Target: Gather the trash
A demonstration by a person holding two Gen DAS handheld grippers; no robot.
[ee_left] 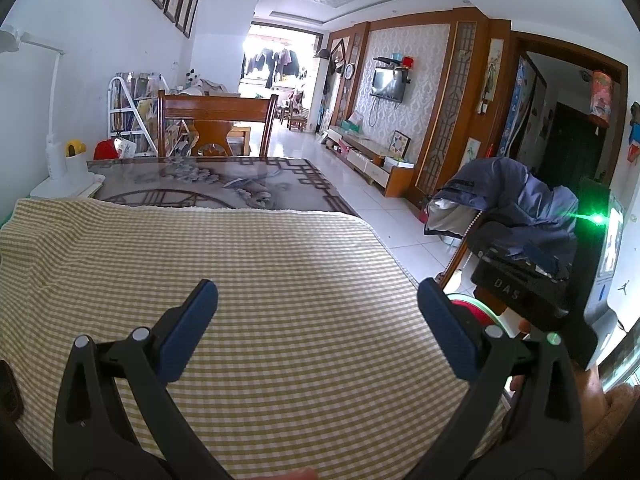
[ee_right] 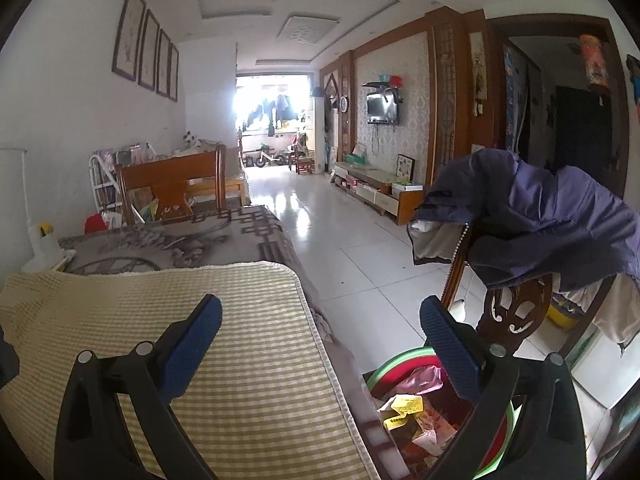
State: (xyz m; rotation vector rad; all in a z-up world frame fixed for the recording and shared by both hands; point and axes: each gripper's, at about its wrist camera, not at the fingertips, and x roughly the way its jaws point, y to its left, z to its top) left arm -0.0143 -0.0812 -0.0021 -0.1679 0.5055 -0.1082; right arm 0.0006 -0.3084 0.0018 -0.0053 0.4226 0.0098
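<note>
Both sets of jaws spread wide, nothing held. Left gripper (ee_left: 318, 304) hovers over the checked cloth (ee_left: 240, 280) on the table (ee_left: 208, 180). Right gripper (ee_right: 320, 320) straddles the table's right edge, its right jaw above the green-rimmed bin (ee_right: 384, 368). Bin sits on the floor at my 4 o'clock, just beside the table; trash (ee_right: 412, 412) inside it, yellow paper and pink plastic on top. Chair (ee_right: 516, 312) with a blue jacket (ee_right: 540, 216) at 2 o'clock.
</note>
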